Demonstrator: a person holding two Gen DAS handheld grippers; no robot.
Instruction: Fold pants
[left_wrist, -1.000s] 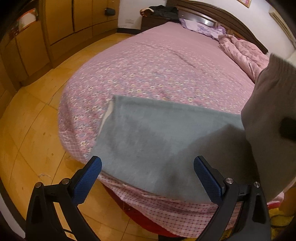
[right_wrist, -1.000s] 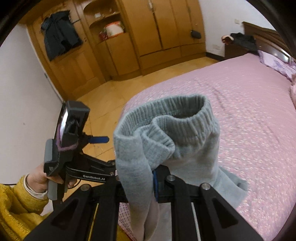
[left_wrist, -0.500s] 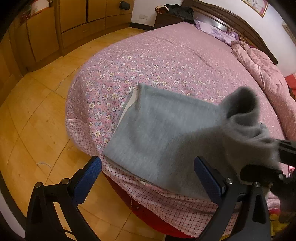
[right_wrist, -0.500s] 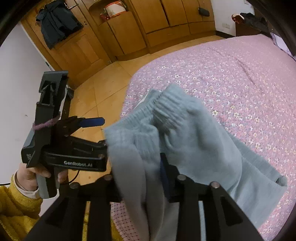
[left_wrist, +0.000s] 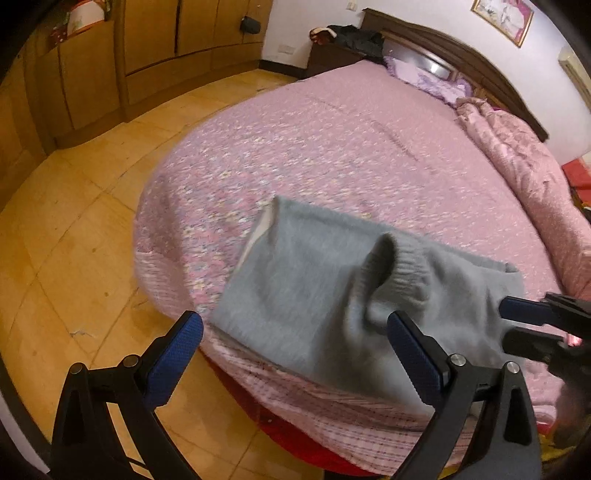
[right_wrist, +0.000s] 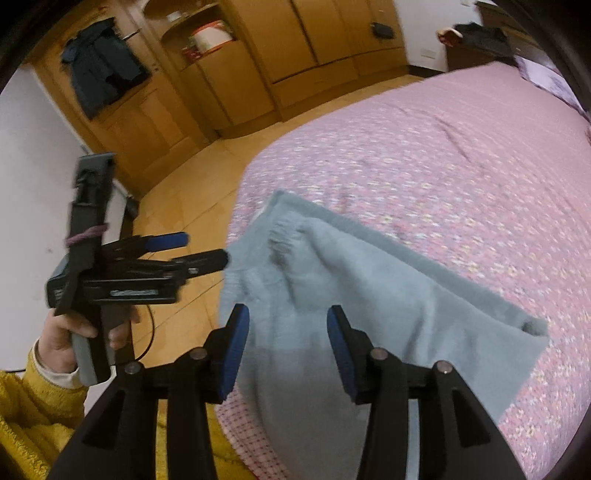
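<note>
While pants (left_wrist: 314, 295) lie folded, pink quilt (left_wrist: 517, 155) sits well apart.

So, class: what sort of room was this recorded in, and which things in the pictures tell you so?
Almost certainly a home bedroom. A large bed with a pink floral cover fills the room, a dark wooden headboard stands behind it, and built-in wooden wardrobes line the wall. Grey pants lie on the bed's near edge.

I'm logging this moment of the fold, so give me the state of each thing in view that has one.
grey pants: folded over, lying on the bed corner, ribbed cuff on top, released.
left gripper: open, empty, off the pants.
right gripper: open, empty, above the pants.
wardrobe doors: closed.
pink quilt: bunched along the bed's far side.
</note>
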